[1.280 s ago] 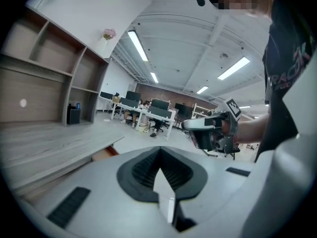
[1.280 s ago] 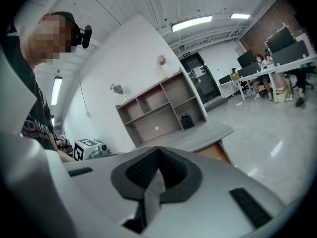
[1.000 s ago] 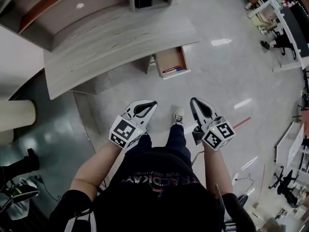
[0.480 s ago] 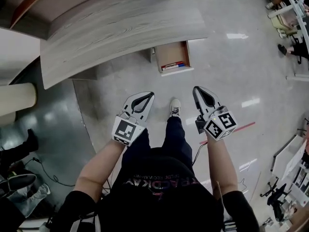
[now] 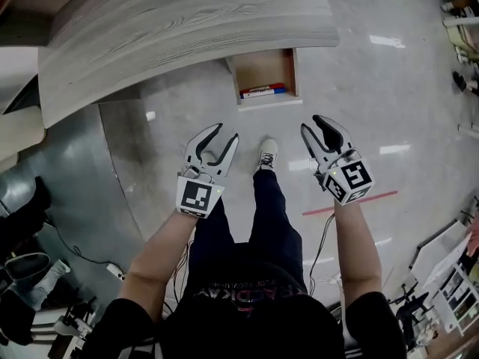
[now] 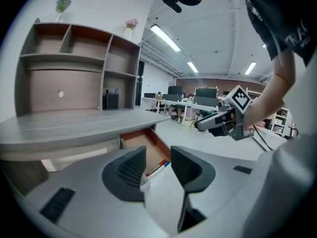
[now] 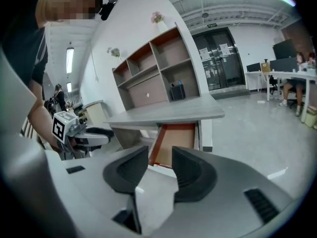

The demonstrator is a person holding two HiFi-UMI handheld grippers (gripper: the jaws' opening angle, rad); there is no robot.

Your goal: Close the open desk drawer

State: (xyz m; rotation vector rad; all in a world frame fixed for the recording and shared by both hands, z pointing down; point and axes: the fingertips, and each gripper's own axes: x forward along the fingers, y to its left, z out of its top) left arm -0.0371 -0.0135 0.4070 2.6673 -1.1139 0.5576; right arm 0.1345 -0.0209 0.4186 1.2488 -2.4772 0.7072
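Observation:
The open drawer (image 5: 263, 72) sticks out from under the grey wooden desk (image 5: 179, 28), with its white front panel (image 5: 268, 102) toward me and red and blue items (image 5: 262, 90) inside. My left gripper (image 5: 223, 132) hovers over the floor, short of the drawer and to its left. My right gripper (image 5: 314, 123) hovers short of it to the right. Both are apart from the drawer, with jaws opening and nothing between them. In the left gripper view the drawer (image 6: 144, 144) lies beyond the jaws (image 6: 158, 165). The right gripper view shows the drawer (image 7: 179, 135) past its jaws (image 7: 160, 165).
My shoe (image 5: 267, 154) stands on the glossy floor just in front of the drawer. A red tape line (image 5: 348, 203) crosses the floor at the right. A shelf unit (image 6: 74, 68) stands on the desk. Cables and gear (image 5: 75, 313) lie at the lower left.
Both grippers have gone from shut to open. The desk and drawer now sit closer in the head view, and both hands have moved forward toward the drawer.

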